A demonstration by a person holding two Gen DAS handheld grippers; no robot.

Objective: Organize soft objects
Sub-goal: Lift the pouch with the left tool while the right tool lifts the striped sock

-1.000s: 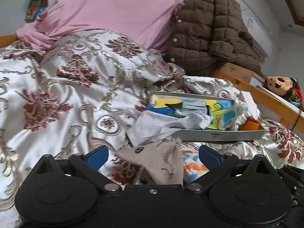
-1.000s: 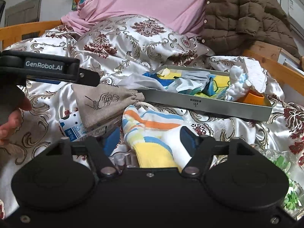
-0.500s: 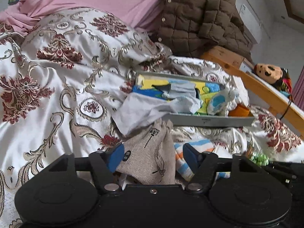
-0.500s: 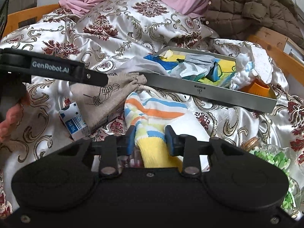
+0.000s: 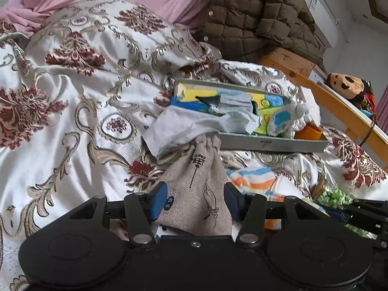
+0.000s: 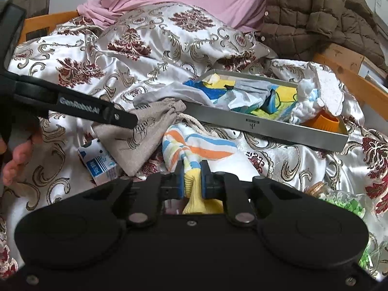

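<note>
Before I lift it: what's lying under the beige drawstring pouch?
In the right wrist view, a blue-and-white carton pokes out from under the beige drawstring pouch, lying on the patterned bedspread. The rest of the carton, and anything else beneath, is covered.

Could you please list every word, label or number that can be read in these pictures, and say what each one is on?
"GenRobot.AI": white letters on the black arm of the left claw, seen in the right wrist view.
Small dark mark on the metal tray: too small to read.
Blue print on the blue and white carton: blurred, not readable.
Ink drawing on the beige pouch: any characters are unreadable.
</note>
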